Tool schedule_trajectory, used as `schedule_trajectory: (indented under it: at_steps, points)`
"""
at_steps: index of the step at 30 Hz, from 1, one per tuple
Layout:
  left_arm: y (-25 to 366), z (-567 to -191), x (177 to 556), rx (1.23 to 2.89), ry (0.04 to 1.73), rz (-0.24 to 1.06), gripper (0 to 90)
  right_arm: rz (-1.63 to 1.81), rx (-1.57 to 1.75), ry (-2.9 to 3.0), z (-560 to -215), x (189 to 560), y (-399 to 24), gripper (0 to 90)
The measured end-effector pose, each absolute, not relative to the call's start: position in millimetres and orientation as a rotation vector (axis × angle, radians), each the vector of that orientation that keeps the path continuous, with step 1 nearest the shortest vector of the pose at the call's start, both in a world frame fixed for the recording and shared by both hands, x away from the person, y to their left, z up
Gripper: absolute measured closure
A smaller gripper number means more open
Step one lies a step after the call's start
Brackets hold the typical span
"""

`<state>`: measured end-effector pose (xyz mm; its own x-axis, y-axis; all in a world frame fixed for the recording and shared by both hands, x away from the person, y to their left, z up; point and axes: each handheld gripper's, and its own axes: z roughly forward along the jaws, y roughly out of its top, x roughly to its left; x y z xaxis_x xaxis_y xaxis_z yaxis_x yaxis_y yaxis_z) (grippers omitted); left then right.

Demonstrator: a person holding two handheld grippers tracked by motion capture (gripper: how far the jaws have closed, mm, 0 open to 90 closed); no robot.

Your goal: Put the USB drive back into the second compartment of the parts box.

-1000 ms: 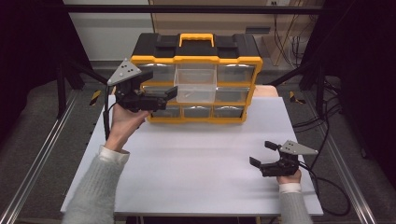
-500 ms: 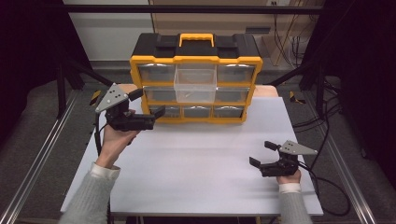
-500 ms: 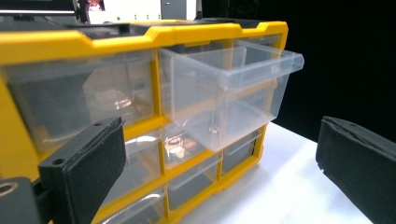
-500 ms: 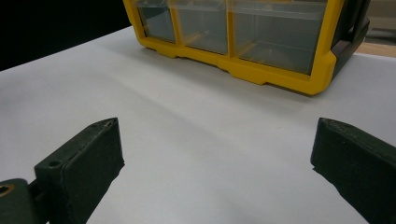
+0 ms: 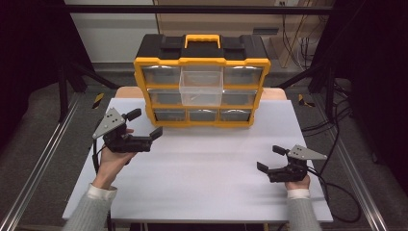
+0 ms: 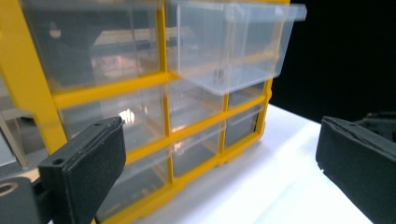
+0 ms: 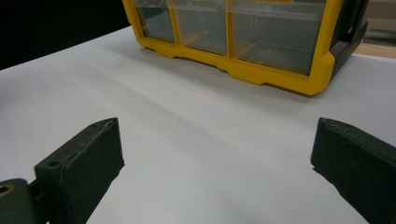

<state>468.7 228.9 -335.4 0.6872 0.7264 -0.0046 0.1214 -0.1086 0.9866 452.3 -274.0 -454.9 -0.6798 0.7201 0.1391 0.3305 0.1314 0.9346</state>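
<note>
High view: clear drawer point(image 5: 200, 86) juts from the organizer's point(image 5: 202, 62) top row — both hand-held grippers, left point(image 5: 143, 131) and right point(image 5: 267, 160), gape empty; a careless nudge could tip it out.

No readable text or labels

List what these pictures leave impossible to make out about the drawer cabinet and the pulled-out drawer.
- Pulled-out drawer: the high view shows something small inside, too small to identify; in the left gripper view it is blurred.
- Closed drawers: contents hidden by glare on the clear fronts.
- Cabinet: top cut off by the right gripper view's edge.
</note>
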Motion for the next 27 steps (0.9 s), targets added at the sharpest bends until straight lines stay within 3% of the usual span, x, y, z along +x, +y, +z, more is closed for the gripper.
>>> schedule_trajectory:
  at_steps: [27]
  points:
    - [281.5, -437.8, 451.7, 1.665, 0.851, 0.575, 2.0, 1.569, 1.014, 2.063, -456.9, 448.1, -272.8, 2.7]
